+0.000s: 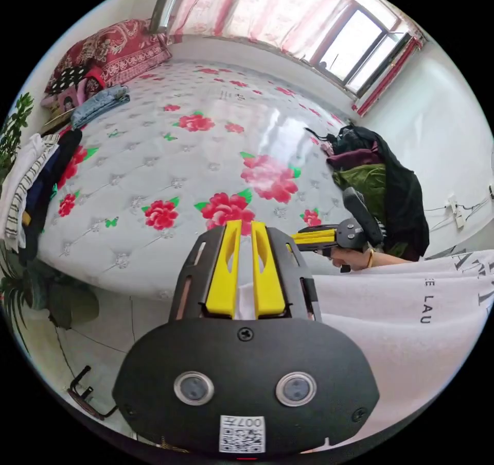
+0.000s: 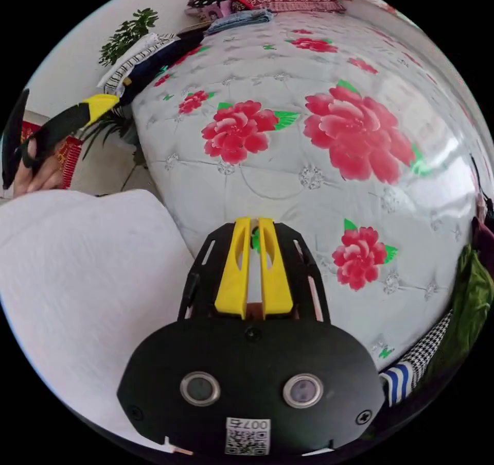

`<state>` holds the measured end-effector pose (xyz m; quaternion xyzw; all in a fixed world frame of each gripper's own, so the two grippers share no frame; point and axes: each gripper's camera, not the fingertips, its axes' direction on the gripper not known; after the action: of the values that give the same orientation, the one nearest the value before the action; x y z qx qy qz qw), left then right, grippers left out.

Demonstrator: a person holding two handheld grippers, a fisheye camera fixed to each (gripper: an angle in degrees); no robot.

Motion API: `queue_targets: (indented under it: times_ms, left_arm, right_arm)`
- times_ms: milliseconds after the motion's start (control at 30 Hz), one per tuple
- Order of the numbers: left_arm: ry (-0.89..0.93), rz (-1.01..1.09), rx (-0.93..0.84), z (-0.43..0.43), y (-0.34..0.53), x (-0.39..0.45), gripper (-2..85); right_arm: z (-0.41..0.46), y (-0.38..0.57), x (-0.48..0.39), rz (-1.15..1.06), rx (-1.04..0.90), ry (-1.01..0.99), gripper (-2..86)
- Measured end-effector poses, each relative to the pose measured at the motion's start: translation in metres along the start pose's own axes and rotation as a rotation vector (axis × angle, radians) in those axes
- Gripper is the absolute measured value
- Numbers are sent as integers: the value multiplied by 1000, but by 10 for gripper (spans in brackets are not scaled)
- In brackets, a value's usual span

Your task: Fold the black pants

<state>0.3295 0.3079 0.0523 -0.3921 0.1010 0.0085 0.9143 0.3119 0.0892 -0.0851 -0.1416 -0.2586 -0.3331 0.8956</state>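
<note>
We face a wide mattress (image 1: 170, 145) quilted in pale grey and printed with red flowers, its middle bare. Next in size is the person's white shirt (image 1: 401, 310) at the edge of the left gripper view. It carries dark printed lettering, cut off by the frame, so we get no whole word from it.

On the mattress's far side from the stacked clothes sits a heap of clothes (image 1: 365, 176) with green and maroon cloth in it. The black pants (image 1: 406, 197) seem to be the black cloth draped over that heap, though we cannot make out legs or a waistband. On the opposite side a stack of clothes (image 1: 25, 187) hangs over the mattress edge, striped, white and dark. Toward the head lie a red pillow (image 1: 123, 48) and folded jeans (image 1: 100, 103).

The left gripper (image 1: 246, 224) hovers over the near edge, its yellow jaws drawn together and holding nothing. The right gripper (image 2: 254, 220) is the same — closed, empty, well apart from the pants. Each black body bears a small code sticker (image 1: 242, 434)
</note>
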Motion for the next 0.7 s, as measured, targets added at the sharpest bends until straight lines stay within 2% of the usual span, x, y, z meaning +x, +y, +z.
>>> queue_targets:
  times_ms: [100,267,367,467,567,700]
  left_arm:
    - [1,89,-39,24,5,67,39]
    - [42,91,-43,44,16,139,49]
    - [59,110,-47,55,25,177,59]
    - [82,141,-55,63,31,213,73]
    - [107,166,-25,62,32,245,89]
    - [155,201,17,50,30,279,108]
  right_arm:
    - [-80,63,29,64,173,76,5]
    - [-307,278,93,527,650,523,42]
    - [-403,375,116,757,754,715,75]
    - [-450,412,139,817,728,673,93]
    - [-458,395,150,736,629,467,86]
    - [-474,365,125,665,647,456,55]
